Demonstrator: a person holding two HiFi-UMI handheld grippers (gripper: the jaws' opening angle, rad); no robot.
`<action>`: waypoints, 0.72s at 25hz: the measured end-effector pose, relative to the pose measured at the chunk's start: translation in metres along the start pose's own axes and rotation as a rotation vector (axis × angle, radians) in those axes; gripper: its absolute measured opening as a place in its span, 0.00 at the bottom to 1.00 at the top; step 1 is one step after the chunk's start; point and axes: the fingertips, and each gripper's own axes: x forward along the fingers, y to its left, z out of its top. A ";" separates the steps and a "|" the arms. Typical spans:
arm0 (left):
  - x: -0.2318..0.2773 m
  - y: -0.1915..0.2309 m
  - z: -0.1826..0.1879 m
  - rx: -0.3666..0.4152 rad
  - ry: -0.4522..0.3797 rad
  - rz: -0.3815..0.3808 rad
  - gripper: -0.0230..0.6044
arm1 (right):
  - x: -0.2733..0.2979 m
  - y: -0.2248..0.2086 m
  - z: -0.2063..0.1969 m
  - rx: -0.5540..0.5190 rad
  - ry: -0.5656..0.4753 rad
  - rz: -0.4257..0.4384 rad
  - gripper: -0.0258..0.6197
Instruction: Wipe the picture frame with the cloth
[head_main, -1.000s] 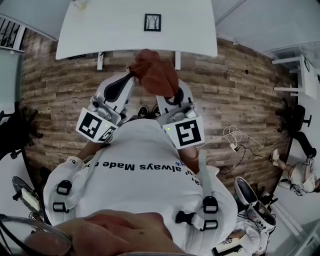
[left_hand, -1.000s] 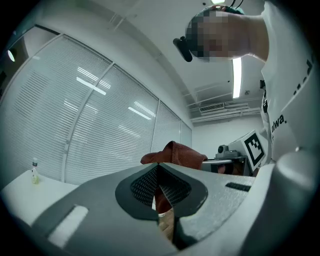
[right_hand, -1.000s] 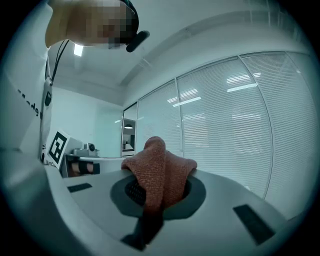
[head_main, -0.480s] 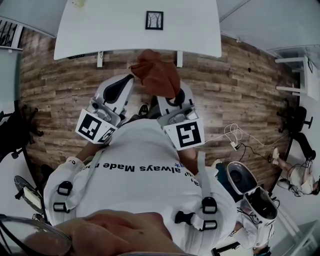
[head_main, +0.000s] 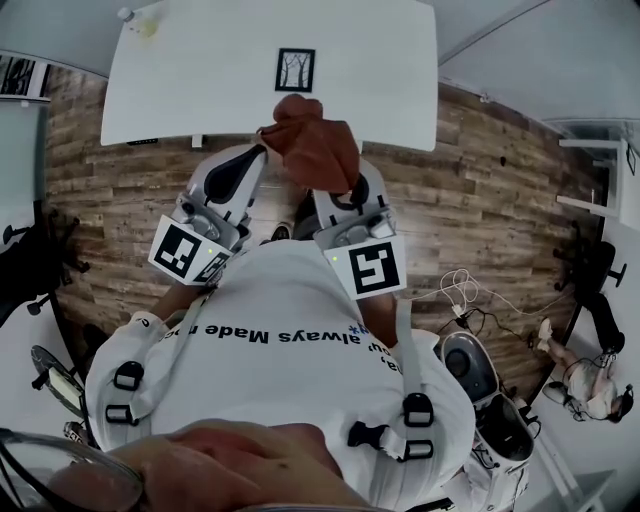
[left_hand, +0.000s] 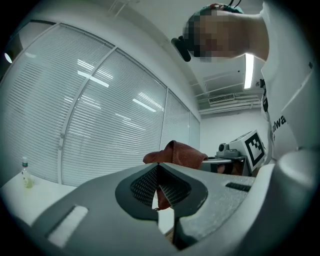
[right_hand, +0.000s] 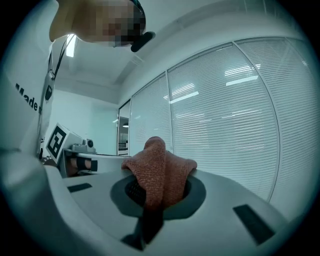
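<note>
Wooden floor boards (head_main: 120, 170) run under a white table (head_main: 200, 70) at the top of the head view, and the picture frame (head_main: 295, 70) lies on that table near its front edge, black-rimmed with a pale print inside. A small bottle (left_hand: 25, 172) stands at the table's far left corner, in front of a wall of closed window blinds (left_hand: 100, 125). Loose white cables (head_main: 460, 290) trail over the floor on the right.

Both tongs are raised in front of the person's white shirt (head_main: 290, 370), tips pointing toward the table. Between them hangs the rust-brown cloth (head_main: 315, 140), bunched up, its top edge just overlapping the table's front edge in the head view and sitting just below the frame without touching it.

The right gripper (head_main: 340, 192) is clamped on the cloth: in its own view the fabric is pinched between the two jaws and humps up over them, hiding most of the pads. The left gripper (head_main: 255, 160) has its jaws drawn together at the tips, and a fold of the same cloth shows between the ribbed pads (left_hand: 145, 182) and rises just above where they meet (so the cloth is held from both sides). The left one grips a corner of the cloth, the right one its bulk.

Each gripper carries its marker cube close to the person's chest, the left cube (head_main: 190, 250) tilted outward and the right cube (head_main: 372, 268) facing the camera more squarely
</note>
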 end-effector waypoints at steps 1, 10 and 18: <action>0.017 0.004 0.000 0.001 0.004 0.006 0.04 | 0.004 -0.017 0.000 0.000 0.001 0.004 0.07; 0.104 0.047 0.003 -0.006 0.007 0.049 0.04 | 0.057 -0.102 0.009 0.001 0.002 0.049 0.07; 0.128 0.071 0.003 -0.015 0.024 0.079 0.04 | 0.089 -0.124 0.006 0.007 0.027 0.095 0.07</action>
